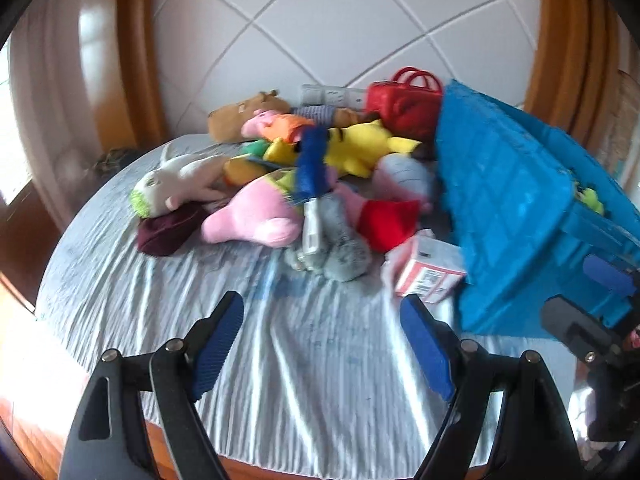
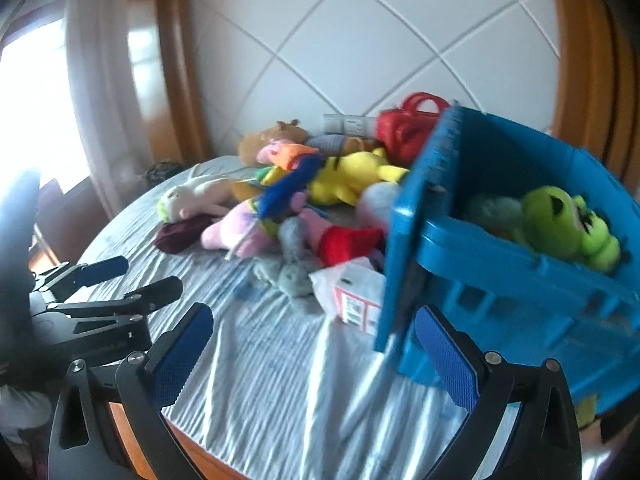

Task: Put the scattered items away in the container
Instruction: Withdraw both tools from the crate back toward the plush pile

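Toy pile (image 1: 304, 176) well ahead of left tool (image 1: 322, 346); right tool (image 2: 316, 354) beside blue bin (image 2: 520, 240); both spread, empty.

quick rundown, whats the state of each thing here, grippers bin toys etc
left gripper: open, empty
right gripper: open, empty
blue bin: open, lid flap up
green plush: inside the bin
yellow plush: still out in the pile
pink plush: lying on the sheet
grey plush: on the sheet, at the pile's near edge
red bag: out, beside the bin
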`<state>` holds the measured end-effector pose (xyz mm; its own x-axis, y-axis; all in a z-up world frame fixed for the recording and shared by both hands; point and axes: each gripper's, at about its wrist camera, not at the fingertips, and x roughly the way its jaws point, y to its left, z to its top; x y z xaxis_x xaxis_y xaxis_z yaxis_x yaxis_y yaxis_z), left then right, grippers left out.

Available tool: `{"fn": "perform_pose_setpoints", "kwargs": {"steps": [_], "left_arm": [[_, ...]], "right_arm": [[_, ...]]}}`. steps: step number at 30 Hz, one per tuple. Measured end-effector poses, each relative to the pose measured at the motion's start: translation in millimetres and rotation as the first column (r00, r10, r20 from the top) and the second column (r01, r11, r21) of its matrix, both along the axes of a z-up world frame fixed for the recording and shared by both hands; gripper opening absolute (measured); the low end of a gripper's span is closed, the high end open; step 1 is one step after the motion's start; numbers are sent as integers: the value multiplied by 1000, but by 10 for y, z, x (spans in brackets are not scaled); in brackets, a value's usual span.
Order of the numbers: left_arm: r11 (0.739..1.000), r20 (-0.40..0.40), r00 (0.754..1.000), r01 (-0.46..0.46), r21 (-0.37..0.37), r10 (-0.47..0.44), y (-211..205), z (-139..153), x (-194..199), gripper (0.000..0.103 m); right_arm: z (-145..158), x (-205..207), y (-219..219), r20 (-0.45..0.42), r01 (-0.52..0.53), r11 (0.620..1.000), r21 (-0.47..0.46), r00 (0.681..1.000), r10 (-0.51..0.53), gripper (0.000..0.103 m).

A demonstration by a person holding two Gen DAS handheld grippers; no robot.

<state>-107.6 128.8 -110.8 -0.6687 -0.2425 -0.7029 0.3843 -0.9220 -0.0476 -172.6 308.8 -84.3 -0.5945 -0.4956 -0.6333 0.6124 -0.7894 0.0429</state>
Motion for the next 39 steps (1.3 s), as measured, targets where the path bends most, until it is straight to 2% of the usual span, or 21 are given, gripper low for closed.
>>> {"fn": "perform_pose_setpoints", "kwargs": {"steps": [8,13,27,32,39], "left_arm": [[994,30,993,-113,-3,113,-436,-58,203,81],[989,37,988,-149,-2,149,-834,-92,340,81],[997,53,995,-81,-13,81,-2382,-145,587,81],[998,70,996,-57,3,57,-2726,-222,546,81],[997,85,994,-67,50,62,-3106,-374,297,81]], "right_arm": [[-50,-29,-489,23,-109,994,-14,994,109,103],[-122,25,-924,43,-144,990,2,989,144,103],[-313,147,-2425,78,-38,999,11,996,37,103],[-377,157,-2788,91,-14,999,33,996,11,103],[-471,-111,-3132,106,-11,996,84,994,2,103]]}}
